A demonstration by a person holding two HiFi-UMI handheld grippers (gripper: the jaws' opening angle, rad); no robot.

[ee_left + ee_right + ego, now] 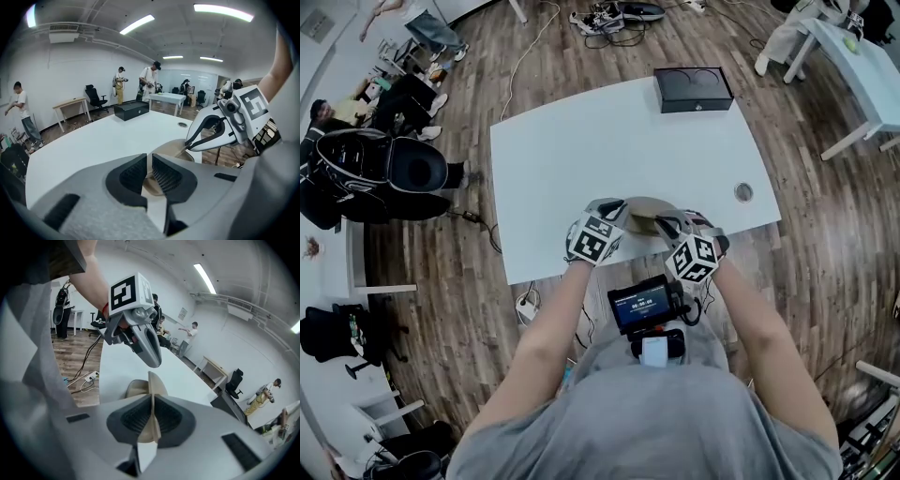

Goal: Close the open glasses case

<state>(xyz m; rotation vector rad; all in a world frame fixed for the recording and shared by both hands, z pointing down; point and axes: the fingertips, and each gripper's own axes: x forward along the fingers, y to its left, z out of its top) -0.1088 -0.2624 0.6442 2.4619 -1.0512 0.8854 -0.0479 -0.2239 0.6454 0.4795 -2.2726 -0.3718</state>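
Two tongs meet at the glasses case (645, 216), which lies open on the white counter (581, 141) at its edge nearest the person, with a black box (693, 89) well beyond the case at the far edge. The right tongs (152, 411) are clamped tight on a thin tan flap, seemingly the case's lid (151, 380), which stands edge-on between the pads and juts out past them. The left tongs (150, 164) sit at the case's left end, drawn almost together with only a slim gap. What looks like the rim of the case's base sits in that gap, though this is less plain. Both bare forearms reach forward from the body and converge on the case, and the marker cubes are turned up toward the head view. The step in hand appears to be folding the lid down. To do it well, the left side should pin the base flat so it cannot slide off the counter's edge beside it. The right should swing the lid in an arc about the hinge instead of pushing straight down, then let go only once the lid is seated on the base.
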